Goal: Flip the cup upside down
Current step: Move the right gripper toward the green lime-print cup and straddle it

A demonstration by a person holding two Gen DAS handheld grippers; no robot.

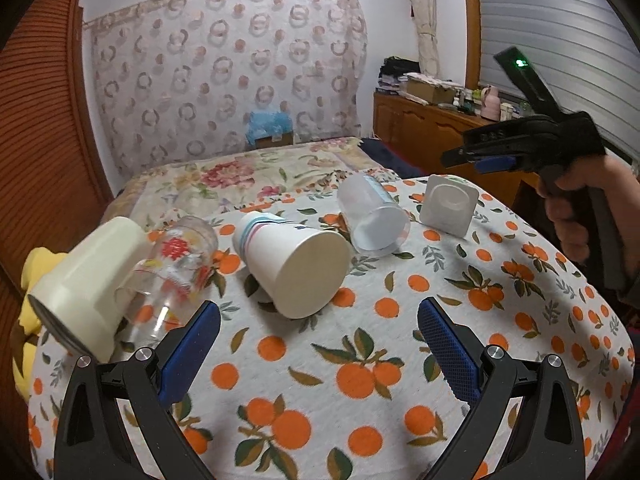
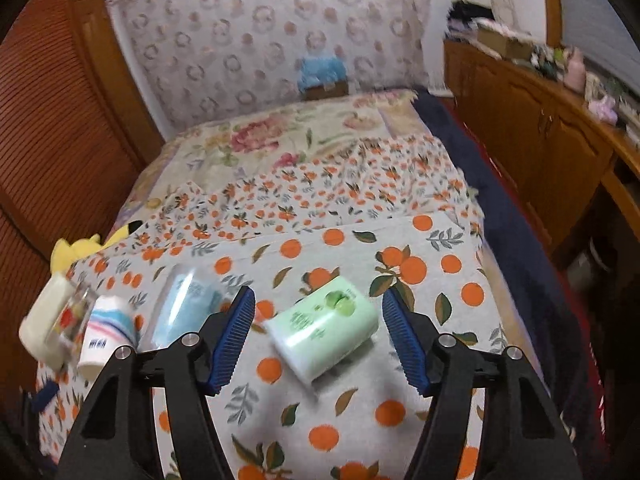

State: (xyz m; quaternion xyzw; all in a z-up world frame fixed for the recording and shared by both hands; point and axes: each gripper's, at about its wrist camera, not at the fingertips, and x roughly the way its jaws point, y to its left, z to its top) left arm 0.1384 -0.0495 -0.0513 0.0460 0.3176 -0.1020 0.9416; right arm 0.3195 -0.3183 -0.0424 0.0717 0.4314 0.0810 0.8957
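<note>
My left gripper hangs wide open over the orange-print cloth, holding nothing; just ahead of its fingers the paper cup lies on its side, base toward me. Left of it lie a flowered glass and a cream mug, with a clear plastic cup beyond. My right gripper is spread open too, empty, above a green packet

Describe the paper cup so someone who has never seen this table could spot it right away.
On the orange-print tablecloth, four cups lie on their sides in a row. The paper cup is second from the left, between the flowered glass and the frosted plastic cup: opaque white, pink and blue stripes.
</note>
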